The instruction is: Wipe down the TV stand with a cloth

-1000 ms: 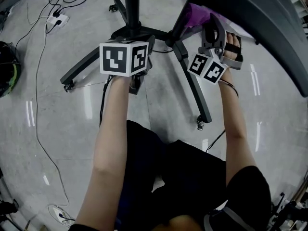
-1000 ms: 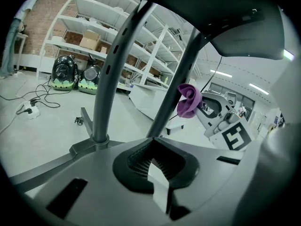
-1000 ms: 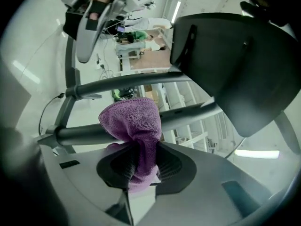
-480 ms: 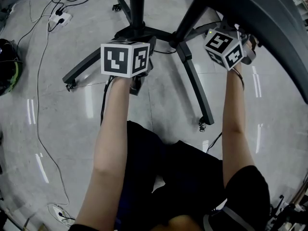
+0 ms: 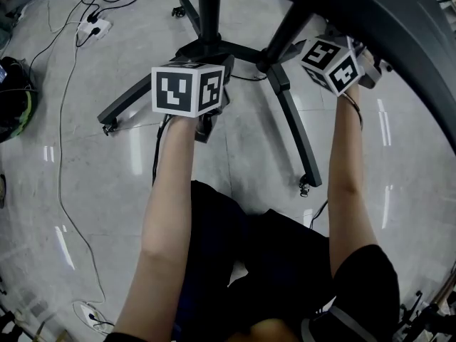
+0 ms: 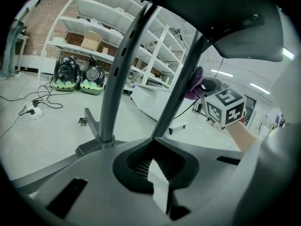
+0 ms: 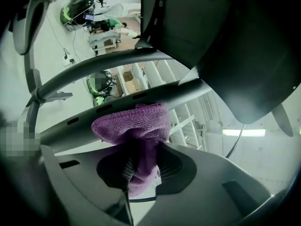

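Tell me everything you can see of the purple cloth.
The purple cloth is a fuzzy, terry-like fabric, bunched into a rounded wad. The right gripper pinches its lower part with its jaws shut on it, and a strip of it runs down between them. The bunched top lies against a slanted grey post of the TV stand.

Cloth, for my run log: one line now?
right gripper: shut on purple cloth | touching stand pole | left gripper: shut, empty

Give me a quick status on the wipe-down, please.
Right gripper shut on purple cloth, cloth against the stand's slanted pole. Left gripper shut, empty, above the stand base. Nothing blocking the pole; floor cable lies off left.
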The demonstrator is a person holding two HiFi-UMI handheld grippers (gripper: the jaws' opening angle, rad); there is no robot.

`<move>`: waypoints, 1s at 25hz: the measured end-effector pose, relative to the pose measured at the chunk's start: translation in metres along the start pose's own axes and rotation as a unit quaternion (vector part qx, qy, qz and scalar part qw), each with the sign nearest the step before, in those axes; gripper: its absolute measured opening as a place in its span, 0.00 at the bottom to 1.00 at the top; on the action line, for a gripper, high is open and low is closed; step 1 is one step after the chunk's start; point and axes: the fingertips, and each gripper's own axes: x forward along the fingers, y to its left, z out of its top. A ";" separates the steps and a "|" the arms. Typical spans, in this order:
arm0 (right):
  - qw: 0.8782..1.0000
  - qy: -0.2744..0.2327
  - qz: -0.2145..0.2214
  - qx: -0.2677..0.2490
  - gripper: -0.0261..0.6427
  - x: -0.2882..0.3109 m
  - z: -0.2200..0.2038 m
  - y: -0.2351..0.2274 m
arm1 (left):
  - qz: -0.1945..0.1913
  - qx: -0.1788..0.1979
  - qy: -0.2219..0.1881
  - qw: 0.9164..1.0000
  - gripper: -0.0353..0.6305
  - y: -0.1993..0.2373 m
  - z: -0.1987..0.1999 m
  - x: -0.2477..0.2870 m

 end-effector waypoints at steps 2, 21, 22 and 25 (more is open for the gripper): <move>1.000 -0.007 0.011 -0.022 0.20 -0.005 0.001 0.011 | -0.002 0.000 0.001 1.000 0.06 -0.001 -0.001 0.001; 0.991 -0.026 0.090 -0.100 0.20 -0.034 -0.017 0.092 | -0.001 0.001 0.008 1.000 0.06 -0.004 -0.003 0.007; 0.990 -0.026 0.093 -0.103 0.20 -0.035 -0.018 0.095 | -0.001 0.001 0.008 1.000 0.06 -0.004 -0.003 0.007; 0.988 -0.026 0.102 -0.111 0.20 -0.037 -0.021 0.103 | 0.000 -0.001 0.007 1.000 0.06 -0.003 -0.003 0.007</move>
